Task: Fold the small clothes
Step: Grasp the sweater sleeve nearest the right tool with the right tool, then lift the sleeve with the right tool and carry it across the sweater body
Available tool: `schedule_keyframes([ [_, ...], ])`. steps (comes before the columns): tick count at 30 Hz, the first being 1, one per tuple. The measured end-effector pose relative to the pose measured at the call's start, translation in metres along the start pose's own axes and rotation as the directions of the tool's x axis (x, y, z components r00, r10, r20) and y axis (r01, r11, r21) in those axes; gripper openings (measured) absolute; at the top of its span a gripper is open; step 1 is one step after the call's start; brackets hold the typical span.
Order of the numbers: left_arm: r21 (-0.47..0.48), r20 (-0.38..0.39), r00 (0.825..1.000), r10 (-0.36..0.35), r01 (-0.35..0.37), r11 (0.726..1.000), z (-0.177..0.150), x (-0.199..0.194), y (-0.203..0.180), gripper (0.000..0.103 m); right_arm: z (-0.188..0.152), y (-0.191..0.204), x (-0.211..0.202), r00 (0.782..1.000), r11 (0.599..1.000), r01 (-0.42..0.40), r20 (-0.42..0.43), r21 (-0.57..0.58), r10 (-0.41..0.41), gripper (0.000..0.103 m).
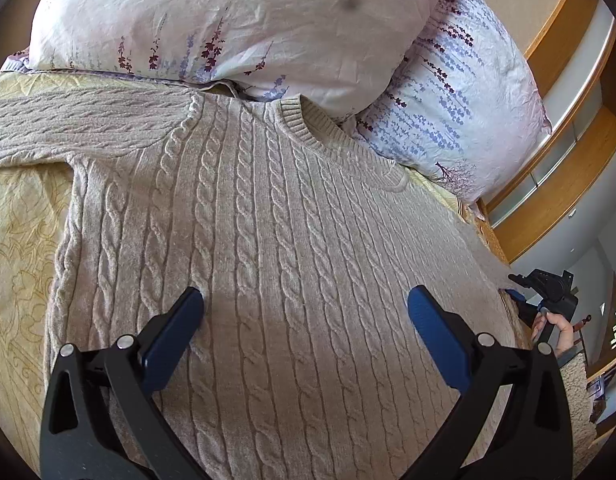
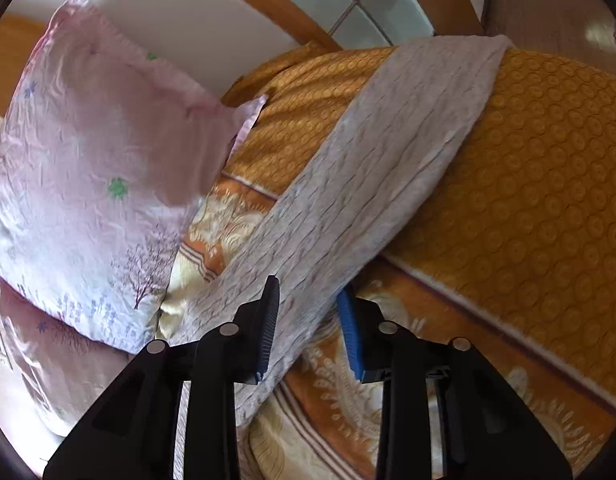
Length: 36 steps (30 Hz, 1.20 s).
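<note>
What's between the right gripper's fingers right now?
The sweater's sleeve runs between the right gripper fingers, which aren't closed on it, in the right wrist view.

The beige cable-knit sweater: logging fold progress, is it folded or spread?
Spread. The beige cable-knit sweater lies flat on the yellow patterned bedspread, one sleeve outstretched; no fold shows.

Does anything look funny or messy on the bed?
Mostly tidy. The knit sweater lies flat, but its collar is tucked under a flowery pillow, and one sleeve trails over the orange bedspread, between the right gripper fingers. Nothing looks torn.
</note>
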State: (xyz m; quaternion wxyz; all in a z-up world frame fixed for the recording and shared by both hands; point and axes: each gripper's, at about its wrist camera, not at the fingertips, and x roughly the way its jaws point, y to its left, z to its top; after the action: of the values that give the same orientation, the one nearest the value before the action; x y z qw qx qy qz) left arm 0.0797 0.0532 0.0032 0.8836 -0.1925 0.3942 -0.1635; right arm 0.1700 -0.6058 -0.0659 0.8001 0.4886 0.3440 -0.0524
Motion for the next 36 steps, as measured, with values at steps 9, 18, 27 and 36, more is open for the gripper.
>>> schedule_keyframes([
  [9,0.009,-0.007,1.0,0.009,-0.009,1.0,-0.002,0.003,-0.002,0.101,0.003,-0.008,-0.002,0.998,1.0,0.025,0.051,-0.002,-0.025,0.012],
  [18,-0.019,0.007,1.0,-0.021,0.021,1.0,-0.002,0.002,0.004,0.101,-0.001,0.049,-0.026,0.985,0.973,-0.063,0.146,-0.222,0.097,0.01],
  [27,-0.051,0.026,0.998,-0.049,0.05,0.997,-0.004,-0.001,0.006,0.101,-0.061,0.14,-0.025,0.95,0.846,-0.286,-0.022,-0.45,0.31,0.01],
  [36,-0.057,0.029,0.998,-0.056,0.058,0.997,-0.004,-0.003,0.006,0.101,-0.167,0.177,0.028,0.916,0.758,-0.384,-0.322,-0.527,0.24,0.01],
])
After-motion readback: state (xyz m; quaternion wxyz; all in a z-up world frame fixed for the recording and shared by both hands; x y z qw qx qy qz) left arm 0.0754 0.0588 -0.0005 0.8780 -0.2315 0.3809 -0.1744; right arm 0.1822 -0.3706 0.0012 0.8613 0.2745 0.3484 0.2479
